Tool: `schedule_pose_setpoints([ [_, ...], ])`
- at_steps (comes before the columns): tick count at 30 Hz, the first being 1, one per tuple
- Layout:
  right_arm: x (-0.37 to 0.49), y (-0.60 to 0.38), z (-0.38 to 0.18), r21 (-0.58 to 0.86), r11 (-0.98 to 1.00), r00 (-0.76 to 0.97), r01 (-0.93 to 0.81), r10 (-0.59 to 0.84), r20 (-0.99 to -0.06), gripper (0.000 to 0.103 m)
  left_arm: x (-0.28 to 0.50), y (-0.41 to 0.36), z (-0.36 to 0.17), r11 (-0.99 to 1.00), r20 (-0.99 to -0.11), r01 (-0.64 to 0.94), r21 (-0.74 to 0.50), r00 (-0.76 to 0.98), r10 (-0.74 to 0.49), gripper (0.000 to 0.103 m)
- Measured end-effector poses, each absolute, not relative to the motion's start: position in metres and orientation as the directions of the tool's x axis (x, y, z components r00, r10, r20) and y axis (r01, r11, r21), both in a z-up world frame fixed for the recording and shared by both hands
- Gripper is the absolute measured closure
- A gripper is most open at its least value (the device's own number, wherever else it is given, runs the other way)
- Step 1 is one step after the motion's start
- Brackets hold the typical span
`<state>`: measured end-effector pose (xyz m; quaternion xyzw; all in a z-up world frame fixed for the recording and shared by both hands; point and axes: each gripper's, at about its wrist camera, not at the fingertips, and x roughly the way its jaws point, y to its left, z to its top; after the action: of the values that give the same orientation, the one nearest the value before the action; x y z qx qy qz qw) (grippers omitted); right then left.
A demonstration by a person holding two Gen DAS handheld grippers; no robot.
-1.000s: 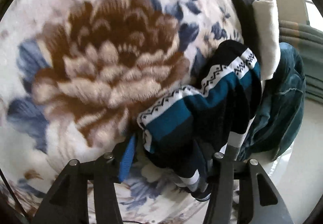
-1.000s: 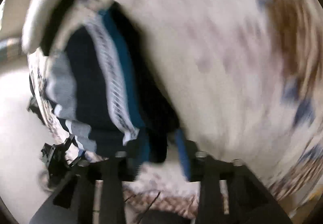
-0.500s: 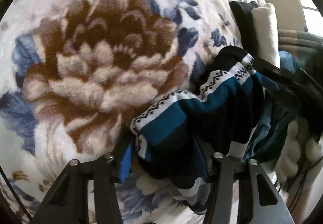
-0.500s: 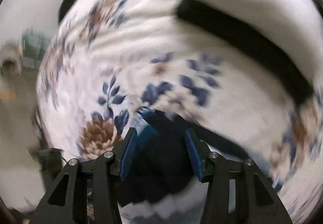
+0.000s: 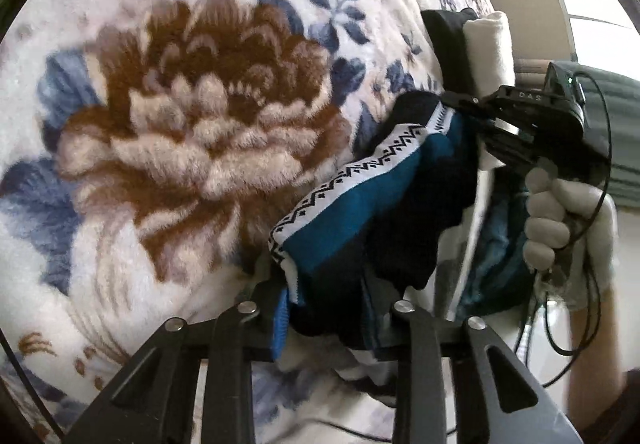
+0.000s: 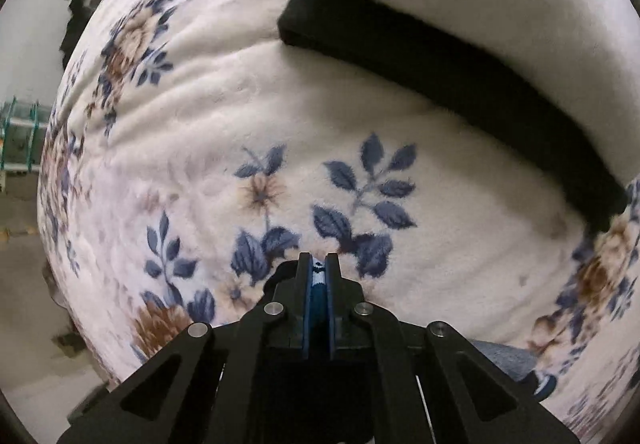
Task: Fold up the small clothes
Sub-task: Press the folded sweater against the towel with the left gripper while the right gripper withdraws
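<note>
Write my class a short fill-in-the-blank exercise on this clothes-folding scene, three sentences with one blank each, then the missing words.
1. The big flower on the blanket is ____ with cream petals.
2. The right claw is ____ on a fold of the striped garment.
3. The hand gripping the right claw's handle wears a ____ glove.

Missing words: brown; shut; white

the only readable writing is the pale lettering "d a s" on the black body of the right gripper [image 5: 472,100], seen side-on in the left wrist view, near a small green light on its housing. the white band on the dark blue garment [image 5: 360,204] carries a black zigzag and diamond pattern, not letters. the right wrist view shows no text at all.
</note>
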<state>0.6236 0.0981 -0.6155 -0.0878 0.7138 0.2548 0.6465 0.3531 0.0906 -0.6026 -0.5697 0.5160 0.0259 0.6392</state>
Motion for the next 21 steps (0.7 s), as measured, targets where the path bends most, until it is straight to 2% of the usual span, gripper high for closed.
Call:
schedule_pose_setpoints([
  [3,0.622,0.110,-0.618,0.333,0.832,-0.245,-0.444,0.244,-0.938,0.095,0.337,0.104,-0.610,0.195,-0.624,-0.661,-0.724,0.509,-0.592,0.062],
  [4,0.624,0.110,-0.615,0.349,0.818,-0.266,-0.457,0.249,-0.931,0.094,0.330,0.111,-0.611,0.154,-0.620,-0.675,-0.722,0.531,-0.577,0.054],
  [5,0.626,0.109,-0.610,0.358,0.810,-0.275,-0.465,0.252,-0.928,0.086,0.327,0.116,-0.613,0.139,-0.627,-0.683,-0.717,0.544,-0.558,0.052],
  [6,0.628,0.108,-0.608,0.365,0.802,-0.281,-0.473,0.256,-0.925,0.064,0.328,0.119,-0.617,0.140,-0.636,-0.692,-0.708,0.539,-0.553,0.052],
  [7,0.627,0.110,-0.606,0.371,0.795,-0.283,-0.479,0.260,-0.923,0.052,0.330,0.120,-0.621,0.133,-0.635,-0.697,-0.705,0.536,-0.556,0.052],
  [8,0.626,0.111,-0.607,0.370,0.792,-0.291,-0.485,0.253,-0.923,0.044,0.334,0.120,-0.627,0.123,-0.631,-0.698,-0.705,0.539,-0.558,0.052],
  [9,0.626,0.113,-0.612,0.364,0.793,-0.308,-0.488,0.233,-0.922,0.044,0.340,0.120,-0.633,0.121,-0.631,-0.700,-0.704,0.539,-0.558,0.052],
  [10,0.625,0.117,-0.619,0.352,0.798,-0.327,-0.490,0.207,-0.922,0.044,0.346,0.120,-0.637,0.132,-0.647,-0.709,-0.693,0.532,-0.546,0.053],
  [11,0.624,0.121,-0.625,0.347,0.798,-0.345,-0.493,0.186,-0.920,0.044,0.349,0.119,-0.637,0.149,-0.664,-0.712,-0.687,0.530,-0.529,0.078],
  [12,0.623,0.123,-0.632,0.342,0.797,-0.360,-0.498,0.168,-0.918,0.045,0.352,0.117,-0.633,0.185,-0.681,-0.704,-0.686,0.531,-0.505,0.086],
  [13,0.620,0.125,-0.635,0.333,0.791,-0.357,-0.513,0.156,-0.921,0.050,0.354,0.114,-0.628,0.223,-0.700,-0.701,-0.677,0.520,-0.490,0.086],
  [14,0.617,0.127,-0.634,0.326,0.780,-0.336,-0.533,0.158,-0.928,0.095,0.351,0.112,-0.621,0.249,-0.710,-0.695,-0.675,0.521,-0.473,0.087],
  [17,0.612,0.135,-0.624,0.256,0.781,-0.231,-0.570,0.147,-0.962,0.097,0.337,0.107,-0.613,0.260,-0.708,-0.683,-0.683,0.529,-0.468,0.088],
  [21,0.624,0.123,-0.619,0.210,0.833,-0.146,-0.511,0.156,-0.977,0.098,0.327,0.108,-0.612,0.283,-0.702,-0.667,-0.689,0.519,-0.487,0.089],
])
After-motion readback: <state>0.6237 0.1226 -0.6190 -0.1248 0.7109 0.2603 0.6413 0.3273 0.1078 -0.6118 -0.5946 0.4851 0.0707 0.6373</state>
